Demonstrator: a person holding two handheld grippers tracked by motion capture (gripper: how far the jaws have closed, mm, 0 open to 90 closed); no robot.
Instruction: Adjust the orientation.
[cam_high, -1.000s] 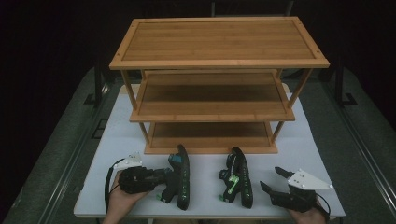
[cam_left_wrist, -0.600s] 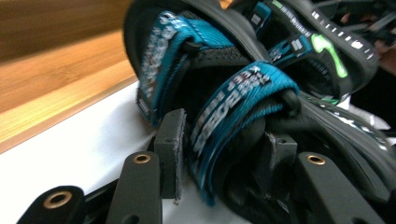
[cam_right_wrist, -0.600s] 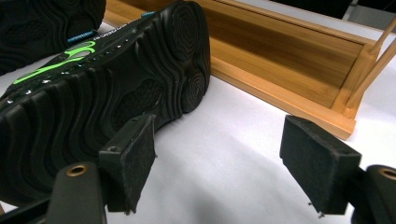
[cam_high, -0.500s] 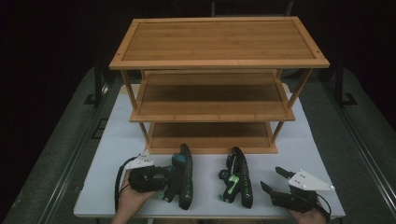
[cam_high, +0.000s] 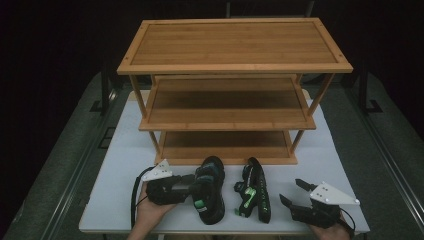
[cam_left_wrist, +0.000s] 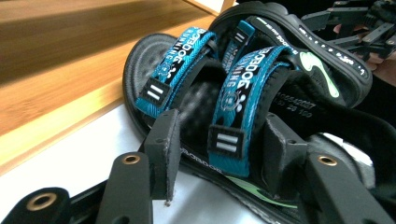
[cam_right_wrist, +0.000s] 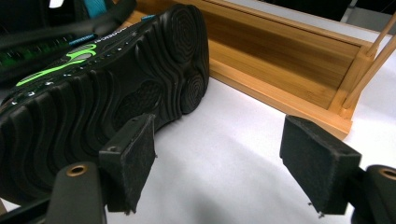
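Two black sandals with teal straps and green marks lie on the white table (cam_high: 125, 165) in front of a bamboo rack (cam_high: 235, 45). The left sandal (cam_high: 211, 192) rests on its sole. My left gripper (cam_high: 192, 186) reaches it from the left. In the left gripper view, the left gripper (cam_left_wrist: 222, 149) has a teal strap (cam_left_wrist: 233, 112) between its pads; the jaws have just been opening and the pads stand off the strap. The right sandal (cam_high: 254, 192) lies on its side, its sole (cam_right_wrist: 93, 107) facing my right gripper (cam_right_wrist: 224, 172). The right gripper (cam_high: 294, 192) stands wide open and empty.
The three-tier rack has bare shelves; its lowest shelf (cam_high: 225, 145) lies just behind the sandals, and its base rail (cam_right_wrist: 280, 93) runs close to the right sandal's toe. The table's front edge (cam_high: 225, 232) is near both hands.
The left gripper and the left sandal have shifted right, closer to the right sandal, and that sandal now sits flatter. The right gripper has not moved.
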